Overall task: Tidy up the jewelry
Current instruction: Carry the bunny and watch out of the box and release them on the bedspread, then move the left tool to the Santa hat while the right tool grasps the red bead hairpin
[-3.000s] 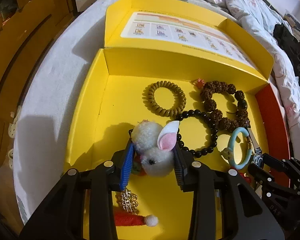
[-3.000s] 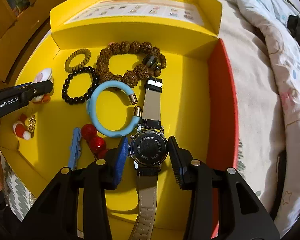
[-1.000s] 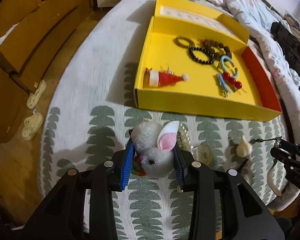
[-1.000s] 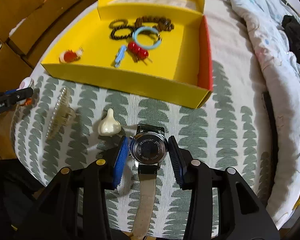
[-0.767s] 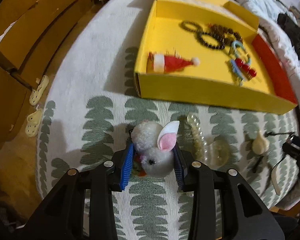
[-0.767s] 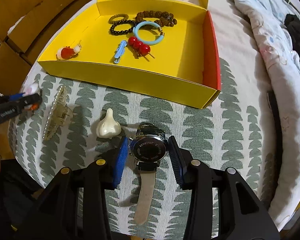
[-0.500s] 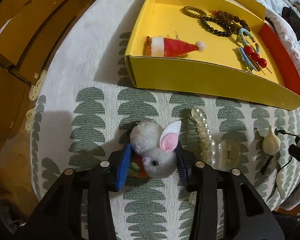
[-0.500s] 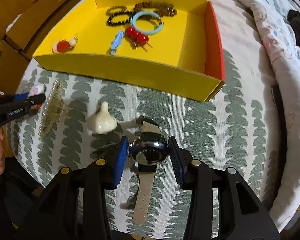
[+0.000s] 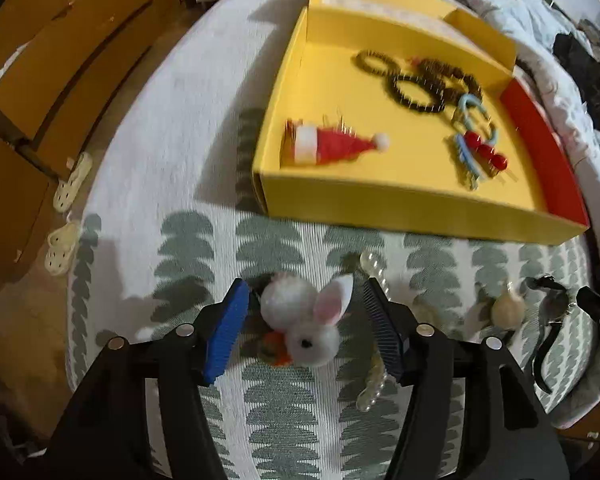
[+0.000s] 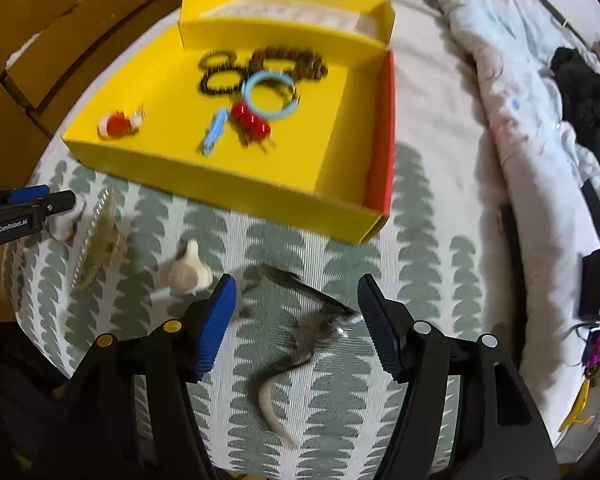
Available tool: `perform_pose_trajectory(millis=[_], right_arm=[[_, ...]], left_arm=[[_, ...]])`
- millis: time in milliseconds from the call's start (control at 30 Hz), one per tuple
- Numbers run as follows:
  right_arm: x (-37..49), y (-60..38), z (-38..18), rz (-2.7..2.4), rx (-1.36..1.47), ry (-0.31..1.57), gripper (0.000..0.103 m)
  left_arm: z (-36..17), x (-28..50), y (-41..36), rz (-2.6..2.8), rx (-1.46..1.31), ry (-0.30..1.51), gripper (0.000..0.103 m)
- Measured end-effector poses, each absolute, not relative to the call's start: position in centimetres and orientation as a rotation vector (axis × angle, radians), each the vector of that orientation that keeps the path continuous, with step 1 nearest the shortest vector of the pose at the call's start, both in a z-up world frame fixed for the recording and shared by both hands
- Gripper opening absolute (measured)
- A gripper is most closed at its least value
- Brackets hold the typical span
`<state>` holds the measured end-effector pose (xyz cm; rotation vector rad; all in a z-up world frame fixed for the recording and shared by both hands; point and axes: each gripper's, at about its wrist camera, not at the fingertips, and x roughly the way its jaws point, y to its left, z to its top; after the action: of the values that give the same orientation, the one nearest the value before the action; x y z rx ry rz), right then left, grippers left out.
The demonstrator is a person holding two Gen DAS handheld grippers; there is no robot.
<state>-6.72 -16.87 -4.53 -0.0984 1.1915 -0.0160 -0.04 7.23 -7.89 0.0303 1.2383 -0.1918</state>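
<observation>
A white pompom bunny clip [image 9: 300, 320] lies on the leaf-patterned cloth between the pads of my left gripper [image 9: 304, 328]. Its jaws are opening, and a gap shows beside the blue pad [image 9: 226, 328]. My right gripper [image 10: 296, 320] is opening too. The wristwatch [image 10: 320, 328] lies blurred on the cloth between its pads, untouched. Behind both stands the yellow box [image 9: 380, 208], holding a Santa-hat clip [image 9: 332, 146], bead bracelets [image 9: 416, 88], a blue bangle [image 9: 474, 114] and a red-bead pin [image 9: 484, 152].
A pearl hair claw [image 9: 374, 276] and a cream garlic-shaped piece [image 10: 190, 270] lie on the cloth between the two grippers. Wooden furniture and slippers [image 9: 70, 188] are off the left edge. A duvet [image 10: 500, 80] and dark clothes lie to the right.
Both grippers carried the bunny and the watch out of the yellow box to the cloth in front of it. Their jaws have spread, and both items now rest on the cloth.
</observation>
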Motion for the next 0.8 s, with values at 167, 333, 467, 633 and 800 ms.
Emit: perform_pose_trajectory(millis=[167, 333, 467, 633, 800], right_arm=[[-6.1, -16.7, -2.4, 0.055, -0.015, 1.115, 0.065], [-4.3, -16.0, -0.9, 0.088, 0.02, 1.066, 0.065], [-2.5, -16.0, -0.7, 0.1, 0.052, 1.054, 0.065], [0.0, -16.3, -1.5, 0.122, 0.088, 1.055, 0.065], [2.0, -17.0, -3.1, 0.121, 0.093, 1.089, 0.065]], left_arm=[[-6.0, 0.9, 7.6, -0.224, -0.033, 1.201, 0.06], [-4.2, 2.8, 6.4, -0.258, -0.049, 1.161, 0.064], [-3.1, 4.7, 5.0, -0.28, -0.036, 1.14, 0.064], [-4.3, 6.6, 3.4, -0.304, -0.018, 1.173, 0.064], [-6.6, 8.4, 2.6, -0.268, 0.023, 1.226, 0.064]])
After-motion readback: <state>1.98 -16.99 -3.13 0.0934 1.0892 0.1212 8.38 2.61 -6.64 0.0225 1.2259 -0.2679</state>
